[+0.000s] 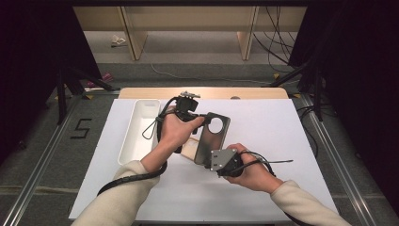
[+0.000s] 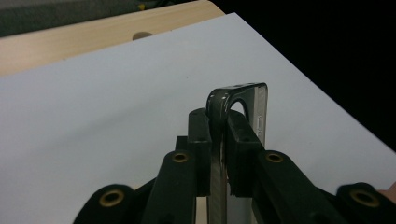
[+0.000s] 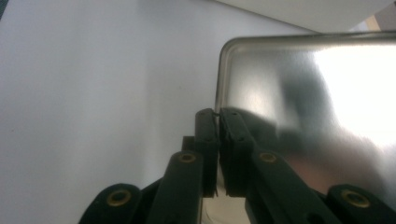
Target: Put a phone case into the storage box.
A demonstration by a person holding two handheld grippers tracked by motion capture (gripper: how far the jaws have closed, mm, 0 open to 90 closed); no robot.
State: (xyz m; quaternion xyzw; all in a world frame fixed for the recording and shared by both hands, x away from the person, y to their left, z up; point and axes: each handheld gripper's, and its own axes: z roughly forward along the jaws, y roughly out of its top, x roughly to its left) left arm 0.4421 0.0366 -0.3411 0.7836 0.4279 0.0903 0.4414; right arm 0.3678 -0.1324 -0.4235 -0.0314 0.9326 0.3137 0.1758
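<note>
A shiny metal plate [image 1: 212, 136] with a round hole near its far end is held tilted above the white table [image 1: 263, 127]. In the high view my left gripper [image 1: 205, 117] grips the plate's far end beside the hole. The left gripper view shows the plate [image 2: 218, 100] edge-on, and the left gripper [image 2: 217, 122] has both pads pressed on it. My right gripper [image 1: 209, 157] is at the plate's near end. In the right gripper view the jaws of the right gripper [image 3: 217, 114] pinch the thin rim of the plate [image 3: 303, 88] at its corner.
A long white tray [image 1: 136, 134] lies on the left of the table. A small tan object [image 1: 188, 148] sits on the table under the plate, partly hidden. A cable [image 1: 277, 162] trails right from the right gripper. Wooden table edge [image 1: 202, 92] runs along the far side.
</note>
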